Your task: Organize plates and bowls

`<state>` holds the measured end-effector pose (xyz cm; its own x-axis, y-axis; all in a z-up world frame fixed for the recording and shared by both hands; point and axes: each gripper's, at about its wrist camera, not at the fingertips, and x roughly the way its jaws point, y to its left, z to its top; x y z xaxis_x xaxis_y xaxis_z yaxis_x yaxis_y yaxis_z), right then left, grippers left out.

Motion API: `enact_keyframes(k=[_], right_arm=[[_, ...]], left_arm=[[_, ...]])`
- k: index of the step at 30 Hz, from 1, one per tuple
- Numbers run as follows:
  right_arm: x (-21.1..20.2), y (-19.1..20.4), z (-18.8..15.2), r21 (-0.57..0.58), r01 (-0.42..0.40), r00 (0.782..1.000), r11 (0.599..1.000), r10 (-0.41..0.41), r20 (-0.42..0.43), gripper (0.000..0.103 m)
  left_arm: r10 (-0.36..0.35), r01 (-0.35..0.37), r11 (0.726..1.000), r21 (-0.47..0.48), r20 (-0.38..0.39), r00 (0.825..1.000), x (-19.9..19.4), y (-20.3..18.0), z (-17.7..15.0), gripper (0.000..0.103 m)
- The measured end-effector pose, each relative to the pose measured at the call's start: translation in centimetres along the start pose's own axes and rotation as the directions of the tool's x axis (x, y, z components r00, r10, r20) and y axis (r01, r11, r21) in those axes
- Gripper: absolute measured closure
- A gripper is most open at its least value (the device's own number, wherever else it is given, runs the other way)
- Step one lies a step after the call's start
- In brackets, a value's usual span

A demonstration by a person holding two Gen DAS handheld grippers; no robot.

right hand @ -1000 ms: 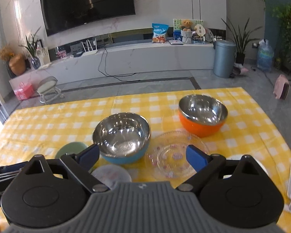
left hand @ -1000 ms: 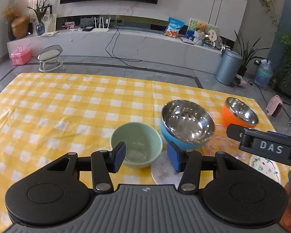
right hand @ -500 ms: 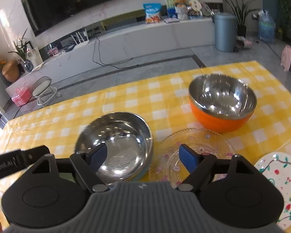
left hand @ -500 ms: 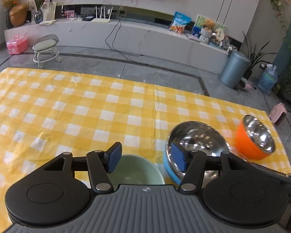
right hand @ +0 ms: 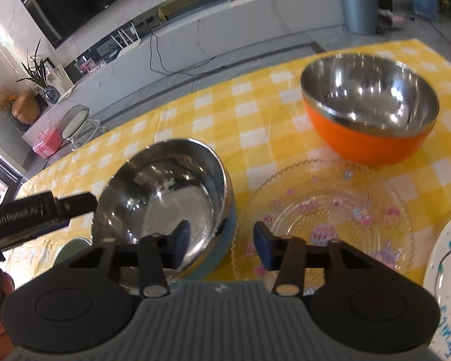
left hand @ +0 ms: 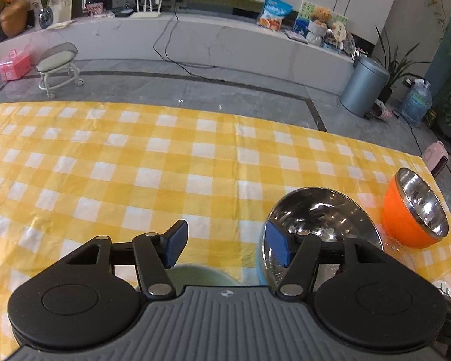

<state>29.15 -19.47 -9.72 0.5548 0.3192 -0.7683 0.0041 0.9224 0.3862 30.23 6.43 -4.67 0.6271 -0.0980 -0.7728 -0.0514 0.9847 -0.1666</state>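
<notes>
My right gripper straddles the right rim of the steel bowl with a blue outside. Its left pad is inside the bowl and its right pad is outside, over the clear glass plate. The jaws are closing and the pads do not press the wall. My left gripper stands open above the pale green bowl, which is mostly hidden under the tool. The blue-sided bowl sits just right of its right pad. An orange-sided steel bowl stands behind the glass plate.
A white patterned plate lies at the near right edge. The yellow checked tablecloth stretches far to the left. The black body of the left tool reaches in beside the blue bowl, with a hand's fingers below it.
Both tools moved forward and down toward the bowls. The right jaws narrowed around the blue bowl's rim. The left jaws widened, and the green bowl slid under the left tool.
</notes>
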Motion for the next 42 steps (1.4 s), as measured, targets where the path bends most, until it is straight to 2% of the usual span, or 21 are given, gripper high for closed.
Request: enact_keyframes(k=[6,11,15,19,26,35,42], right_arm=[[-0.2,-0.1,0.0,0.004,-0.013,1.000,1.000,0.013,0.010,0.062],[-0.1,-0.5,0.0,0.013,-0.054,0.999,0.998,0.054,0.003,0.070],[0.0,-0.6,0.0,0.012,-0.059,0.998,0.998,0.059,0.007,0.075],[0.0,-0.6,0.0,0.011,-0.046,0.999,0.999,0.046,0.007,0.082],[0.1,-0.9,0.0,0.030,-0.045,0.999,0.999,0.045,0.001,0.086],[-1.9,-1.3,0.6,0.079,-0.040,0.999,0.996,0.041,-0.006,0.091],[-5.3,0.7,0.3,0.028,-0.077,0.997,0.997,0.078,-0.027,0.091]], left_arm=[[0.003,-0.003,1.000,0.020,-0.009,1.000,0.4,-0.5,-0.1,0.033],[-0.010,0.011,1.000,0.025,-0.025,1.000,0.9,-0.6,0.0,0.038],[-0.021,0.022,0.999,0.027,-0.040,0.999,1.2,-0.8,0.0,0.048],[-0.048,0.050,0.998,0.042,-0.050,0.998,1.2,-1.5,0.0,0.065],[-0.072,0.077,0.995,0.071,-0.058,0.996,1.1,-3.0,-0.1,0.084],[-0.059,0.059,0.995,0.086,-0.004,0.998,-1.7,-4.1,-0.2,0.089],[-0.012,0.012,1.000,0.013,0.011,1.000,-5.8,-3.5,-0.8,0.093]])
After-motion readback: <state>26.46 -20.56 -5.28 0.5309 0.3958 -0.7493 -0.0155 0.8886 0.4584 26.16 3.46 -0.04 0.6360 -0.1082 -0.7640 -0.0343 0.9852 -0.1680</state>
